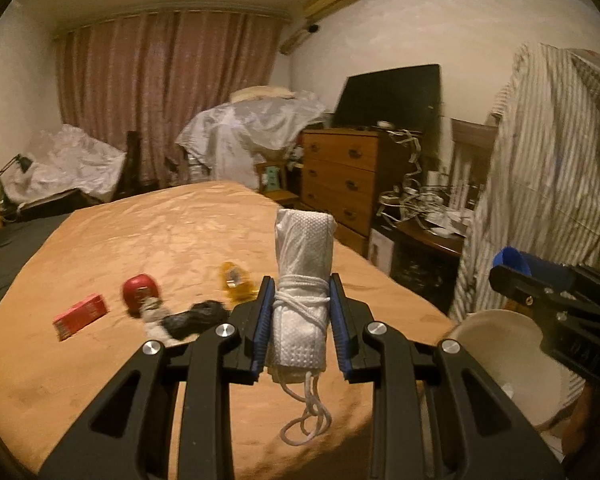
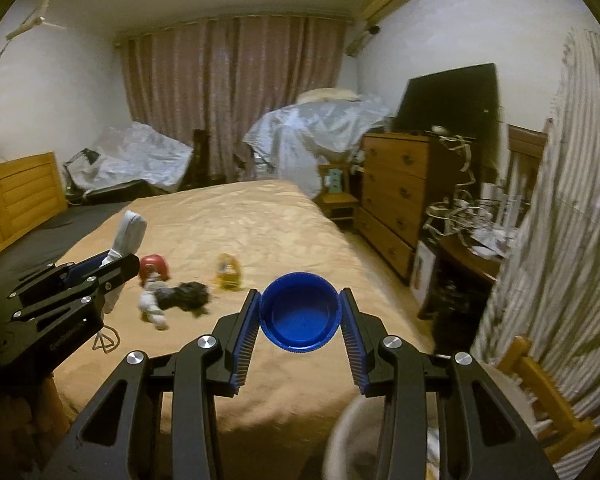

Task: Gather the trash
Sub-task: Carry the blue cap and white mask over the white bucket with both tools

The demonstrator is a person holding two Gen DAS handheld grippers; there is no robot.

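Observation:
My left gripper (image 1: pixel 302 312) is shut on a rolled white face mask (image 1: pixel 304 264) bound with its cord, held upright above the bed; it also shows in the right wrist view (image 2: pixel 130 232). My right gripper (image 2: pixel 300 312) is shut on a blue bottle cap (image 2: pixel 299 311), open side toward the camera. In the left wrist view the right gripper (image 1: pixel 512 268) hangs over a white bin (image 1: pixel 500 356). On the tan bedspread (image 1: pixel 160 232) lie a red box (image 1: pixel 82 315), a red cap (image 1: pixel 140 289), a white scrap (image 1: pixel 153 316), a black crumpled wrapper (image 1: pixel 196 316) and a yellow wrapper (image 1: pixel 236 280).
A wooden dresser (image 1: pixel 340 176) with a dark screen (image 1: pixel 388 96) stands right of the bed. A desk (image 1: pixel 428 232) with tangled cables is beside it. A striped cloth (image 1: pixel 548 160) hangs at the right. A wooden chair (image 2: pixel 540 392) is at lower right.

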